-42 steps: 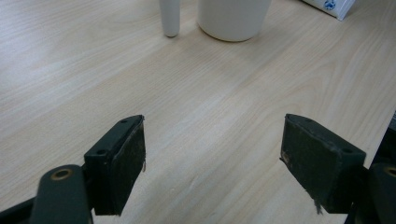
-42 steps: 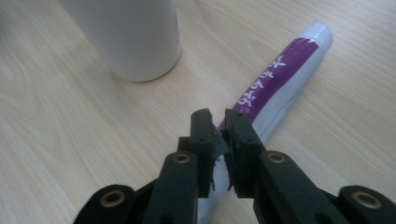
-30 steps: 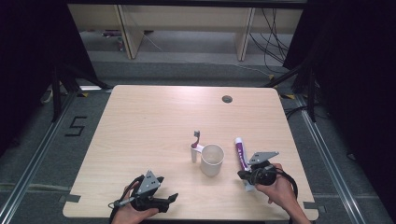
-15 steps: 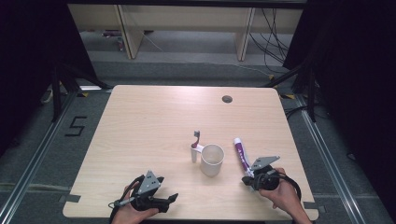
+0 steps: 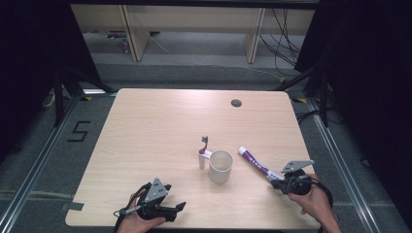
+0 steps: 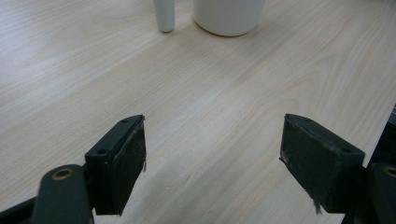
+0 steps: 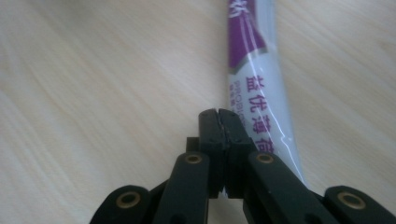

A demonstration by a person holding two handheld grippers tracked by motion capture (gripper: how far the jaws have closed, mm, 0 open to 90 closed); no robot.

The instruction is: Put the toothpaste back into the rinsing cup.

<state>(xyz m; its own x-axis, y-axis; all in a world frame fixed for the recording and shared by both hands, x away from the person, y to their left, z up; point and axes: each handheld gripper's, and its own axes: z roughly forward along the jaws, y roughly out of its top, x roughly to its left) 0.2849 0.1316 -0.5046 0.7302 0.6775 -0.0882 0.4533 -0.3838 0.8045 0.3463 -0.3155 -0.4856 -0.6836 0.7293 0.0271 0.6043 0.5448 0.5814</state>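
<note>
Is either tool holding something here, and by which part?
The right tool pinches the toothpaste tube by its flat tail end. The left tool is open, holding nothing.

Both hand-held grippers black. Left gripper point(image 6: 212, 149): two blocky black jaws, flat worn pads with frayed edges, screw holes on top faces, brass pivot pin on the link arm behind each. Grey three-cornered plate on top, cable trailing behind. Right gripper point(image 7: 218, 122): same black jaws and linkage, four brass pins, grey plate, black cable looping behind.
</note>
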